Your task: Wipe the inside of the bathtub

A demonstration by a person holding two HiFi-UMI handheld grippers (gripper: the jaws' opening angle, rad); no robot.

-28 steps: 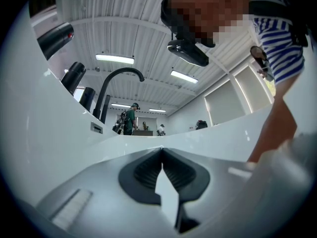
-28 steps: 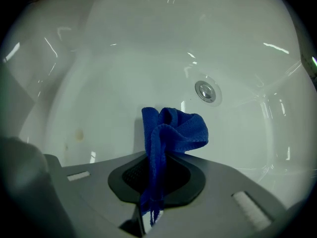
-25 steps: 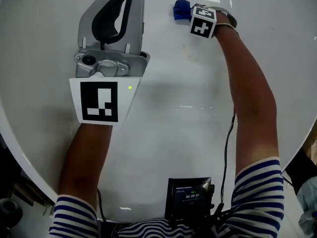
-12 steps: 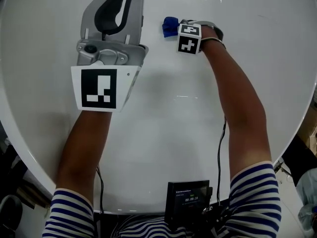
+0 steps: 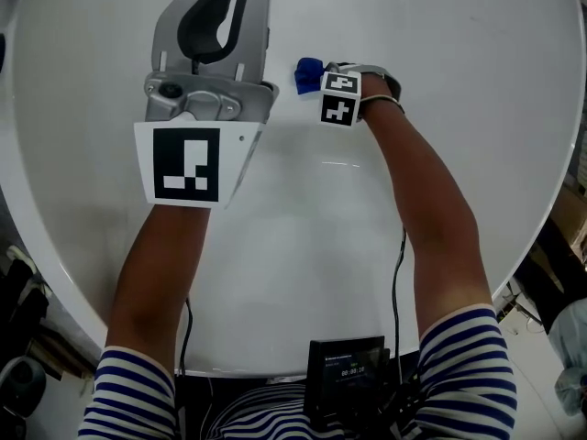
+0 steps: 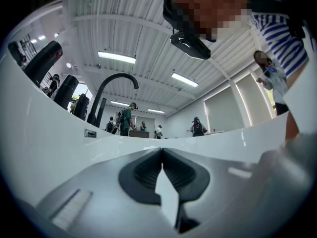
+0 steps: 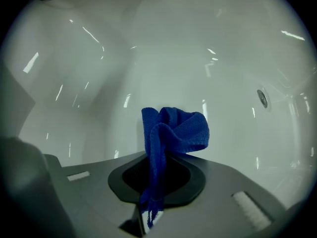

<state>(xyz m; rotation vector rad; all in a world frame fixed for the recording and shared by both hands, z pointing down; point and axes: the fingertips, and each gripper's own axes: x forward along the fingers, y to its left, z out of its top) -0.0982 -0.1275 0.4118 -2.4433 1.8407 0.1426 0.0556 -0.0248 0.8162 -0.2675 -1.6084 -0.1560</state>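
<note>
Bare white bathtub (image 5: 477, 90), right tongs (image 7: 150, 156) clamping blue cloth (image 7: 174, 127), left tongs (image 6: 162, 150) closed

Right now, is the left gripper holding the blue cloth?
No, the blue cloth is pinched in the right gripper; the left gripper is shut, empty.

Above you runs a ribbed white ceiling (image 6: 124, 14) with strip lights (image 6: 116, 57). Beyond the black faucet (image 6: 119, 75) people (image 6: 128, 119) stand before a pale wall (image 6: 177, 124); tall windows (image 6: 225, 110) lie to its right.
</note>
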